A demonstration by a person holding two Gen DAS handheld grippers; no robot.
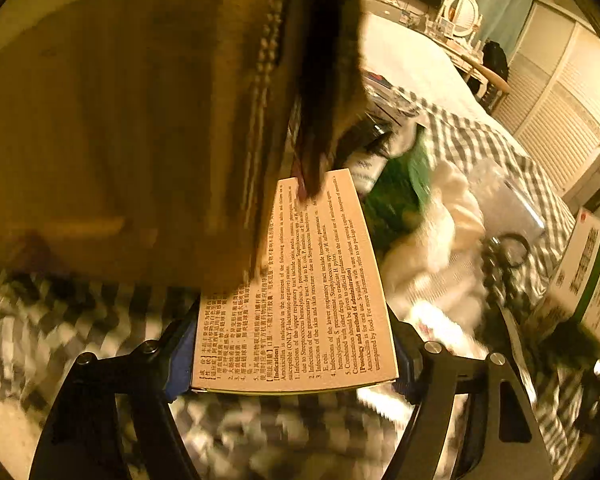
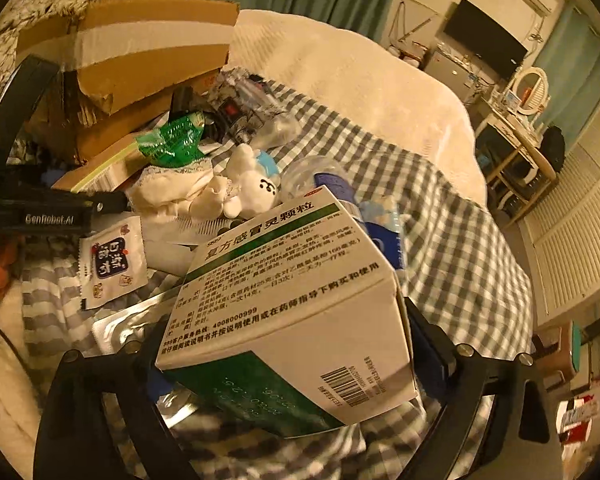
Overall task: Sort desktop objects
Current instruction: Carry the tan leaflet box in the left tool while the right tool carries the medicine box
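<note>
Cardboard medicine boxes (image 1: 296, 292) (image 2: 292, 312) sit clamped in both hand-held grippers (image 1: 296, 364) (image 2: 284, 356).

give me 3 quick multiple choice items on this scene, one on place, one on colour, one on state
1. Where is the plush toy?
A. on the checked cloth, behind the white box
B. inside the cardboard box
C. on the floor

2. What colour is the white box's stripe?
A. red
B. green
C. blue

3. What is the left gripper doing?
A. hanging open
B. shut on nothing
C. shut on a tan box

Answers: 1 A, it lies just past the box. 2 B, green band under the title. 3 C, both pads press its sides.
</note>
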